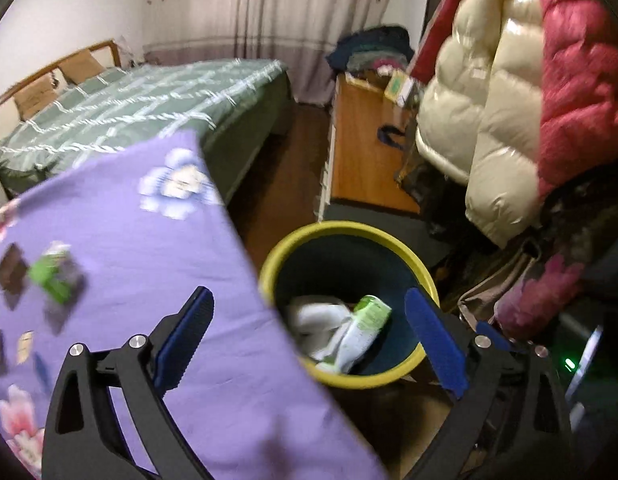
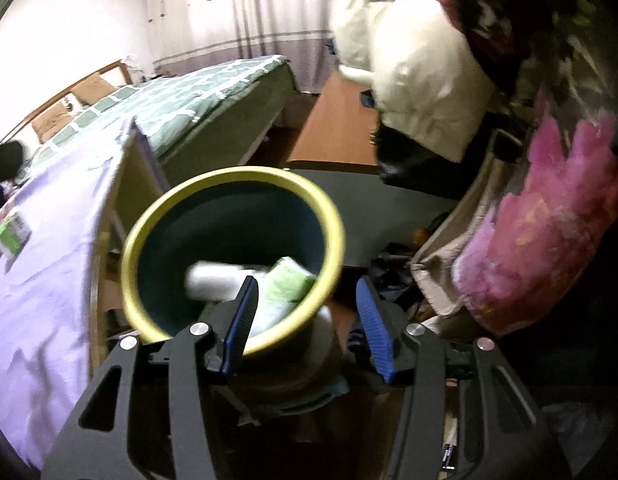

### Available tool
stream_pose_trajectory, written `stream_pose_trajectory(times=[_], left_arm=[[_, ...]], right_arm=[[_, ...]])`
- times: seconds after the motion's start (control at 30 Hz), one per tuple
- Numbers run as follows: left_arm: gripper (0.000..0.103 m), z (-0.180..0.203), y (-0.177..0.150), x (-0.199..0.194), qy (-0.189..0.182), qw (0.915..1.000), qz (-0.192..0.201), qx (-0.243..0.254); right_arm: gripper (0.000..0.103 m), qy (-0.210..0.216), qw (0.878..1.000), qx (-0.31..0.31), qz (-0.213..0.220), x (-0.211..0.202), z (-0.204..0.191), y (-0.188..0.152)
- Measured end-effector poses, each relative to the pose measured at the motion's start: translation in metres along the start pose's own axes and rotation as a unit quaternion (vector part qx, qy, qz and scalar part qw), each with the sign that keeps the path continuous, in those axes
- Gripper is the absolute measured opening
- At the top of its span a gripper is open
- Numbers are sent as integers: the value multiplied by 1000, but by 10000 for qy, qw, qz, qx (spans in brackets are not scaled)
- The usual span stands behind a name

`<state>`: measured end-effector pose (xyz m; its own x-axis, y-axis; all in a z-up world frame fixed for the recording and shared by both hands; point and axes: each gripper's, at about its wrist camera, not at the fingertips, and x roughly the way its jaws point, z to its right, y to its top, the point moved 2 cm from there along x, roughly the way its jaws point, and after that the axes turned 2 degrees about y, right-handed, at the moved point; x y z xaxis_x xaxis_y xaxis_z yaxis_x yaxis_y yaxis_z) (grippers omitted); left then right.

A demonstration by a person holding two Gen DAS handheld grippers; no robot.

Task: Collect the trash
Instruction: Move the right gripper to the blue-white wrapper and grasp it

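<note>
Left gripper [image 1: 309, 334]: your jaws are spread wide with nothing between them. One blue pad sits over the purple cloth, the other over the near rim of the bin.
Right gripper [image 2: 307, 322]: your jaws stand partly apart and grip nothing. The bin's near rim shows in the gap between the pads.
Bin [image 1: 389, 236] [image 2: 333, 216]: yellow rim, dark blue inside, standing on the floor just beside the corner of the cloth-covered table. Both of your grippers point down towards its mouth.
Trash in bin [image 1: 361, 328] [image 2: 287, 284]: a green-and-white packet lies tilted on top of crumpled white paper at the bottom. The shapes are blurred in both views.
Cloth [image 1: 129, 240] [image 2: 49, 240]: purple with flower prints, draped over the table, its corner overlapping the bin's rim in the left wrist view.
Trash on cloth: a green carton [image 1: 55, 272] [image 2: 13, 234] lies on the cloth, well apart from the bin. Beside it sits a brown wrapper [image 1: 11, 272], and further small scraps lie near the cloth's left edge, too blurred to tell what they are.
Bed [image 1: 141, 108] [image 2: 213, 92]: green checked cover, behind the table.
Coats [image 1: 489, 112]: a cream puffer and a red one hang to the right, above the bin.
Cabinet [image 1: 365, 148]: wooden, between the bed and the coats, with piled clothes on top.
</note>
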<state>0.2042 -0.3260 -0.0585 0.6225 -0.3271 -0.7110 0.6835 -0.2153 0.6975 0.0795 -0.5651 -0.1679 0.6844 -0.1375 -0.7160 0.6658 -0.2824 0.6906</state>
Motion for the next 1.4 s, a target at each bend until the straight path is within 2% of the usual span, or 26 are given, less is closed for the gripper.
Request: stream_pose_trajectory(times=[0.23, 0.33, 0.53, 0.7, 0.9, 0.97, 1.07, 1.27, 1.4], left_arm=[[98, -94, -32, -96, 799, 9941, 610, -405], [98, -146, -58, -134, 1267, 9858, 796, -762], [98, -230, -114, -193, 1885, 9680, 951, -1360], [98, -276, -154, -224, 2098, 9561, 1048, -1756], [98, -305, -185, -249, 2253, 9435, 1210, -2109], [98, -311, -193, -255, 2288, 9402, 1240, -2197], [98, -313, -199, -262, 2328, 9370, 1264, -2277], [98, -312, -199, -262, 2233, 9398, 1258, -2262], [98, -304, -193, -261, 2234, 9403, 1287, -2222]], right_arm=[[49, 659, 9966, -497, -71, -12, -64, -16], [49, 914, 9930, -749, -55, -23, -97, -23], [49, 1484, 9790, -1394, 119, -61, -164, -42], [49, 2045, 9611, -1852, 112, -90, -219, -64], [51, 2557, 9322, -2558, 125, -114, -285, -97], [57, 2609, 9248, -2766, 119, -114, -298, -106], [60, 2643, 9143, -3069, 63, -108, -309, -115], [63, 2802, 9004, -3326, -152, -92, -318, -121], [66, 2838, 8955, -3422, -184, -87, -327, -122]])
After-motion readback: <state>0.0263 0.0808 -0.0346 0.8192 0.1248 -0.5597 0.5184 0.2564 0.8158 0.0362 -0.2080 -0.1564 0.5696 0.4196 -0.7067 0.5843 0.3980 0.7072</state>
